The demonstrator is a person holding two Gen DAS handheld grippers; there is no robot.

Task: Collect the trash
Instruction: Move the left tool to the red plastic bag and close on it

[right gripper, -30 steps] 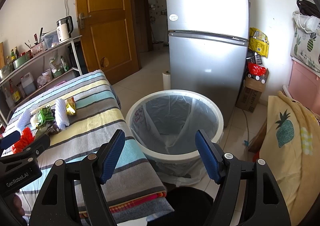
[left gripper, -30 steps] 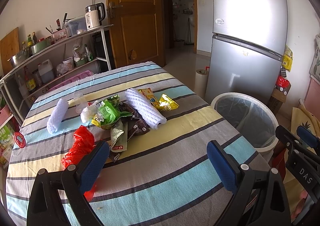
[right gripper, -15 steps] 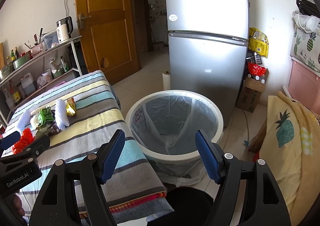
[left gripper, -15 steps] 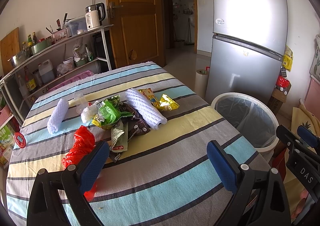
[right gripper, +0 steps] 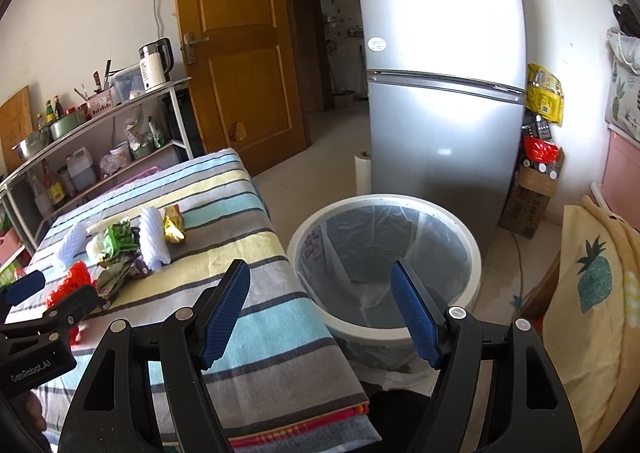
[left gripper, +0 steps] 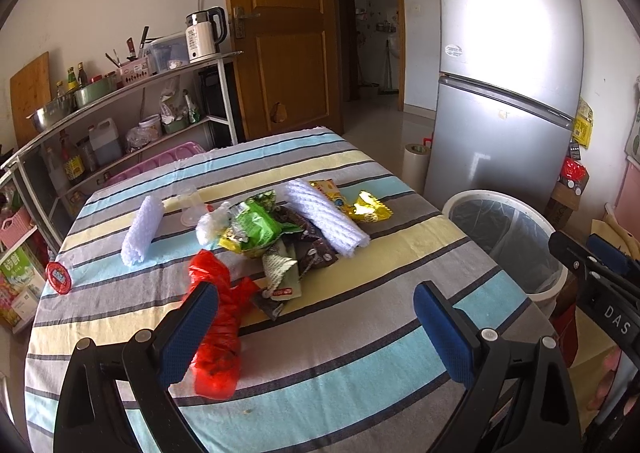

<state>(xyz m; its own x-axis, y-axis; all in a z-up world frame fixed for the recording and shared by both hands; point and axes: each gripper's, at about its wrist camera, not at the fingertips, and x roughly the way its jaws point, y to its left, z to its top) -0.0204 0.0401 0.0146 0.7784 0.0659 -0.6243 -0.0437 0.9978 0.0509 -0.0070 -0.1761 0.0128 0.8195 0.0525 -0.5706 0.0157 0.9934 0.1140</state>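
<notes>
Much bare tablecloth [left gripper: 360, 353] before wrappers [left gripper: 272, 237]

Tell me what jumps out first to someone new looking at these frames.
The heap of bright wrappers mid-table on the striped cloth, with a red plastic bag nearest the open left gripper. Next, the white bin with a clear liner on the floor beside the table, in front of the silver fridge, below the open, empty right gripper.

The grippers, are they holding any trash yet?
No. The left gripper and right gripper are both open and empty. The red bag lies on the table, ungrasped.
</notes>
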